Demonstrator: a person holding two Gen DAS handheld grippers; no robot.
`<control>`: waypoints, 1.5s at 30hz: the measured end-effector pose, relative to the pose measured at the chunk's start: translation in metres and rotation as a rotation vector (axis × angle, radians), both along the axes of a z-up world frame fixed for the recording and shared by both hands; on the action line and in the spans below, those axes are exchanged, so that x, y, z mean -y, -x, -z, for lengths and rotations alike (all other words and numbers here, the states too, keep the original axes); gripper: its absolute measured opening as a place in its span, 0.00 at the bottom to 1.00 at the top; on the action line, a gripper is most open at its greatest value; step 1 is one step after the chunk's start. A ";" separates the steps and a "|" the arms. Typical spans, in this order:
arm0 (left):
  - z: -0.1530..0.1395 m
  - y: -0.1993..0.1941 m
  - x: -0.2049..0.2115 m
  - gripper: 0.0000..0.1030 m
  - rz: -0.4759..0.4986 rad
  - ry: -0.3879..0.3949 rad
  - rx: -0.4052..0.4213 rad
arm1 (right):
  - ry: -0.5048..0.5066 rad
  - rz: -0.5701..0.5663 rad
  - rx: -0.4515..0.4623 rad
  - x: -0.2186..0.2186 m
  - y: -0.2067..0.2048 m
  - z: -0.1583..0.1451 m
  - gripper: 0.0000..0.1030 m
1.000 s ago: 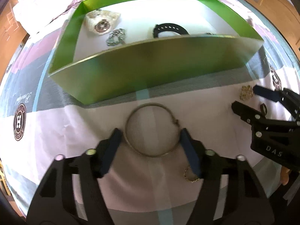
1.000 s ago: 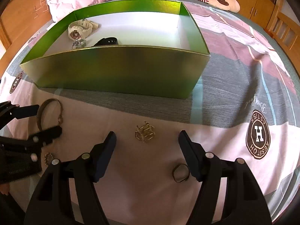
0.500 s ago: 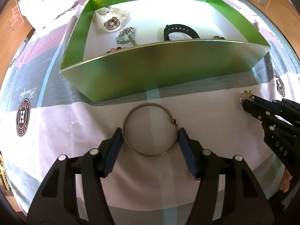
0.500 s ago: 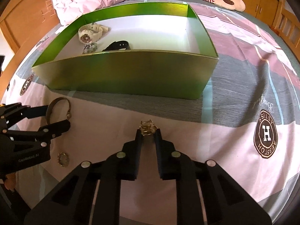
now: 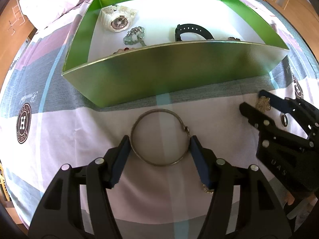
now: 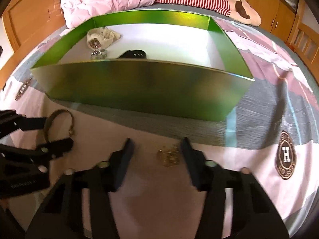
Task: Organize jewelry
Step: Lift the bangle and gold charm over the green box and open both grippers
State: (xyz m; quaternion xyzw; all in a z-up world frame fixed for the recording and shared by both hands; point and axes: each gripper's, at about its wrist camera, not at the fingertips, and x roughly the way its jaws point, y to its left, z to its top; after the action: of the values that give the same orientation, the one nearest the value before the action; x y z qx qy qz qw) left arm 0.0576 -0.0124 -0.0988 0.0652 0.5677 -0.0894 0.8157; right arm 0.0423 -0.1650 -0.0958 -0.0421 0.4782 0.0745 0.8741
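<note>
A metal bangle [image 5: 160, 137] lies on the bedsheet in front of the green box [image 5: 175, 73]. My left gripper [image 5: 160, 145] is around it, both pads touching its sides; the bangle still rests on the sheet. It also shows in the right wrist view [image 6: 59, 124]. My right gripper [image 6: 157, 145] is open, and a small gold ornament [image 6: 168, 156] lies on the sheet between its fingers. From the left wrist view the ornament [image 5: 263, 103] sits between the right gripper's [image 5: 253, 101] fingertips.
The box holds a white watch [image 5: 117, 19], a pale green bead piece [image 5: 134, 35], a black strap [image 5: 192, 31] and red beads [image 5: 123, 49]. A small ring [image 5: 284, 119] and a gold piece [image 5: 207, 190] lie on the sheet. Pillows [image 6: 107, 0] lie beyond.
My right gripper, shut on the gold ornament half a second ago, has opened and the ornament lies on the sheet. My left gripper has narrowed onto the bangle.
</note>
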 end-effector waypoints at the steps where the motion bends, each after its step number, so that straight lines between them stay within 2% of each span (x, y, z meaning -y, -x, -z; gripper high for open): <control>1: 0.000 0.000 -0.001 0.61 -0.002 0.004 -0.003 | -0.003 -0.006 0.000 -0.001 0.000 -0.001 0.24; 3: 0.000 -0.002 -0.001 0.61 -0.003 0.006 -0.005 | -0.017 -0.018 -0.006 -0.004 -0.001 -0.001 0.17; 6: 0.000 -0.003 -0.001 0.60 -0.006 0.003 0.001 | -0.029 -0.020 -0.008 -0.004 0.000 -0.002 0.14; 25: -0.001 0.006 0.005 0.60 -0.015 -0.009 0.026 | -0.026 -0.002 0.005 0.000 0.006 -0.006 0.14; 45: -0.018 0.014 0.007 0.60 -0.004 0.010 0.079 | -0.032 0.003 0.025 0.001 0.012 -0.012 0.14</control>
State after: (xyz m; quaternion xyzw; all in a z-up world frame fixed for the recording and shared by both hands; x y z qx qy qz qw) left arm 0.0435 -0.0193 -0.0812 0.0636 0.5349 -0.0882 0.8379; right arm 0.0306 -0.1655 -0.0839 -0.0283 0.4660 0.0804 0.8807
